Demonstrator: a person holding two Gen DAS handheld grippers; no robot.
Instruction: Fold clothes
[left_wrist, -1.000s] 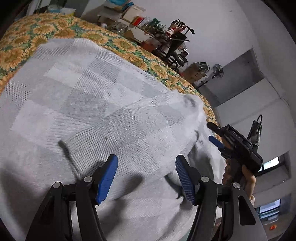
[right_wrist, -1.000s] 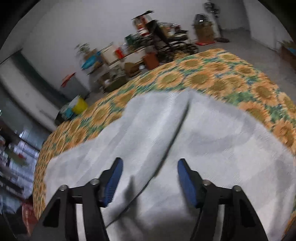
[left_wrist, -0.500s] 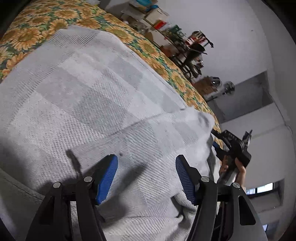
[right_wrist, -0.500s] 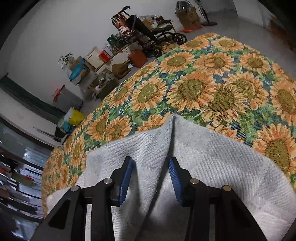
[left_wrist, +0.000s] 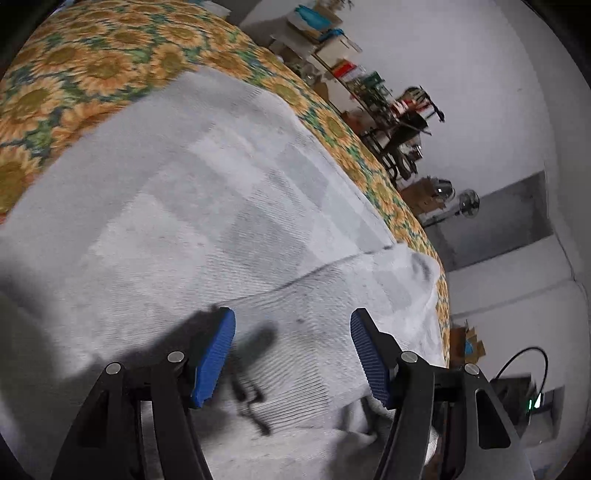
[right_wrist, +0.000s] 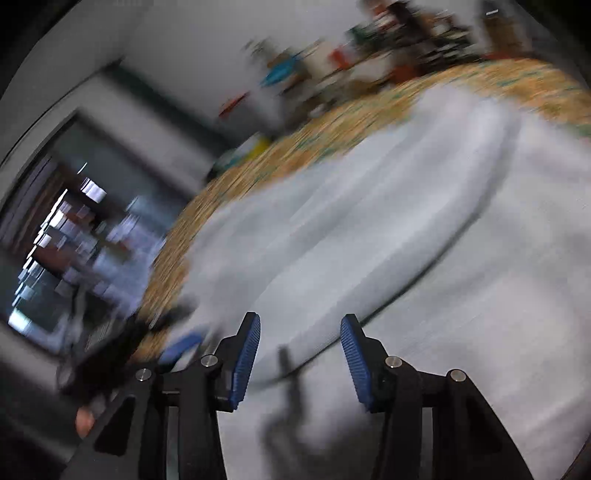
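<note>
A light grey knitted garment (left_wrist: 207, 206) with a faint block pattern lies spread on the sunflower-print cover (left_wrist: 85, 70). One part is folded over the rest, its edge running across the left wrist view. My left gripper (left_wrist: 291, 350) hovers open just above the folded part, nothing between its blue pads. The right wrist view is badly blurred by motion. There the same grey garment (right_wrist: 369, 229) fills the middle, with a long fold ridge. My right gripper (right_wrist: 299, 354) is open over it and holds nothing. The left gripper and a hand (right_wrist: 110, 365) show as a dark smear at lower left.
Beyond the far edge of the sunflower cover stand cluttered shelves and boxes (left_wrist: 332, 55), a wheeled frame (left_wrist: 406, 125) and a floor fan (left_wrist: 467, 203) against a white wall. A dark shelving area (right_wrist: 55, 236) lies off the left side in the right wrist view.
My right gripper let go of the pinched ridge of the garment, opened, and swung fast leftward. The left gripper stayed open and shifted over the folded part; the right gripper left its view.
</note>
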